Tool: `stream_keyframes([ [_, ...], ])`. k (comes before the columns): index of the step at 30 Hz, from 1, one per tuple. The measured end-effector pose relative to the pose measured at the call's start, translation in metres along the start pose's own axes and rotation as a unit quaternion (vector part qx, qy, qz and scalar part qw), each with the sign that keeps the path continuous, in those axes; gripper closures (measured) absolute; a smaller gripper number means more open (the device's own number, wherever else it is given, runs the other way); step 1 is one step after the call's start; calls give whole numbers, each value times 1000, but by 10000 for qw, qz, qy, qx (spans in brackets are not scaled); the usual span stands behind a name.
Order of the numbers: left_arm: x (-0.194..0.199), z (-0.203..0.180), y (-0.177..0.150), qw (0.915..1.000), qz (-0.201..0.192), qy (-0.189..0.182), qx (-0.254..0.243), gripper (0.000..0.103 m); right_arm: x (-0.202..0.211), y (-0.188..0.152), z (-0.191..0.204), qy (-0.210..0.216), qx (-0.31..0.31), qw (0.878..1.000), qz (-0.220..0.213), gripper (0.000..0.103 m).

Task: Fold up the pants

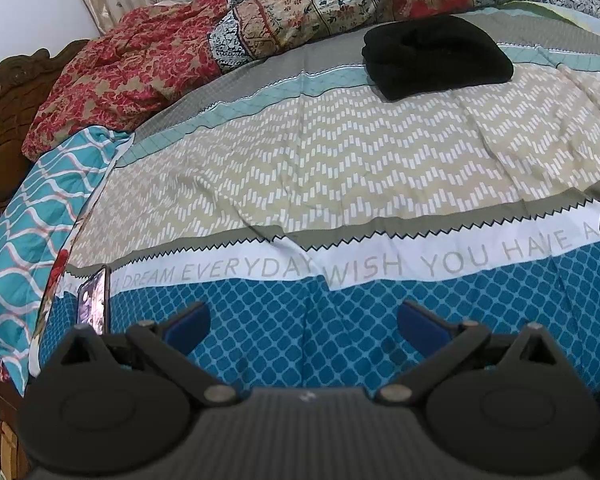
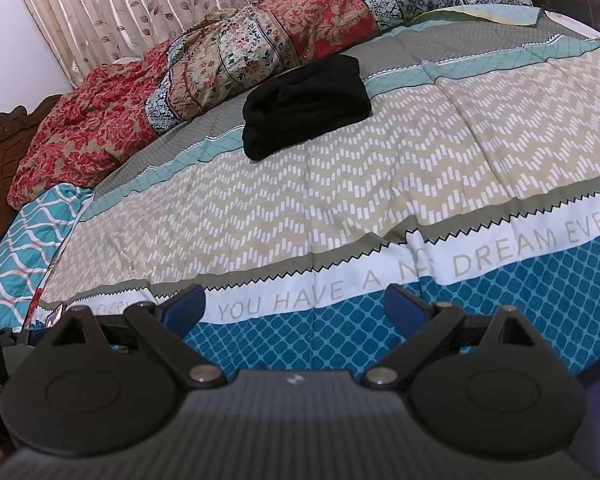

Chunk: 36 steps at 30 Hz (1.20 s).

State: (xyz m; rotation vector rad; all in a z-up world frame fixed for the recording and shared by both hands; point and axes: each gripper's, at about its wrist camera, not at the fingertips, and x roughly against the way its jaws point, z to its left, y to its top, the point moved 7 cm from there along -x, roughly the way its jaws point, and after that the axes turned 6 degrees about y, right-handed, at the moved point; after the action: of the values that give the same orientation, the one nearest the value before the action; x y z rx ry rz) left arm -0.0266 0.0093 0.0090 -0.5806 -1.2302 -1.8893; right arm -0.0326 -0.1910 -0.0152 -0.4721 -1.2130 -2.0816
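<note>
Black pants lie folded into a compact bundle on the far part of the bed, on the grey and teal bands of the patterned bedspread. The right wrist view shows the same bundle left of centre. My left gripper is open over the blue diamond band near the bed's front edge, with nothing between its blue pads. Above the lettered white band my right gripper also stands open and empty. Both grippers are well short of the pants.
A crumpled floral quilt runs along the back of the bed before a curtain. A teal wavy pillow and a carved wooden headboard are at left. A phone lies near the left front edge.
</note>
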Motion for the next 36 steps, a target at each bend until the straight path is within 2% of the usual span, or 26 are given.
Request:
stream_keyframes([
  [36, -3, -4, -5, 9998, 150, -113, -46, 0, 1, 0, 0, -45, 24, 10000, -44, 6],
])
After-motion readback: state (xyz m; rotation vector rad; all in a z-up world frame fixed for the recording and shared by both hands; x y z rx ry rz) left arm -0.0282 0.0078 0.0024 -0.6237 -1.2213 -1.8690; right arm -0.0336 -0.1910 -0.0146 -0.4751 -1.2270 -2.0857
